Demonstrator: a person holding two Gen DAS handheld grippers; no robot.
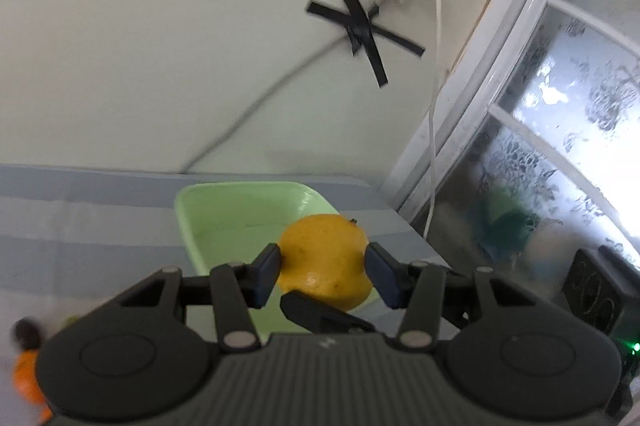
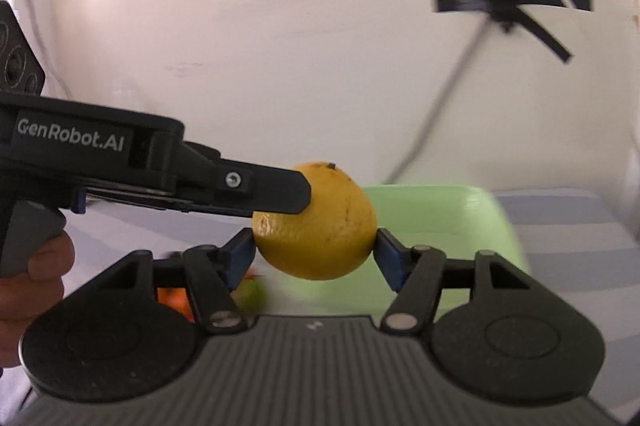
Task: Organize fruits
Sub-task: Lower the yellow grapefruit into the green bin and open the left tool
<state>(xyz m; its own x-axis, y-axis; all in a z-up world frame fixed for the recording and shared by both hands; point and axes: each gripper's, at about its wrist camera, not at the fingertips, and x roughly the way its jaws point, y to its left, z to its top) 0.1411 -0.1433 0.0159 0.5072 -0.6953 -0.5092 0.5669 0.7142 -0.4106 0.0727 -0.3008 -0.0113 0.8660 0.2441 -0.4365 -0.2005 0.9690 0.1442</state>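
A yellow lemon hangs in the air over the near edge of a pale green tray. My left gripper is shut on it, blue pads pressing on its two sides. In the right wrist view the same lemon sits between the pads of my right gripper, also shut on it. The left gripper's finger lies against the lemon's upper left. A finger of the right gripper shows just under the lemon. The green tray lies behind the fruit.
The table carries a grey striped cloth. An orange fruit lies at the lower left; orange fruit and a blurred green one lie under the right gripper. The wall behind bears a black tape cross and cables; a window stands at right.
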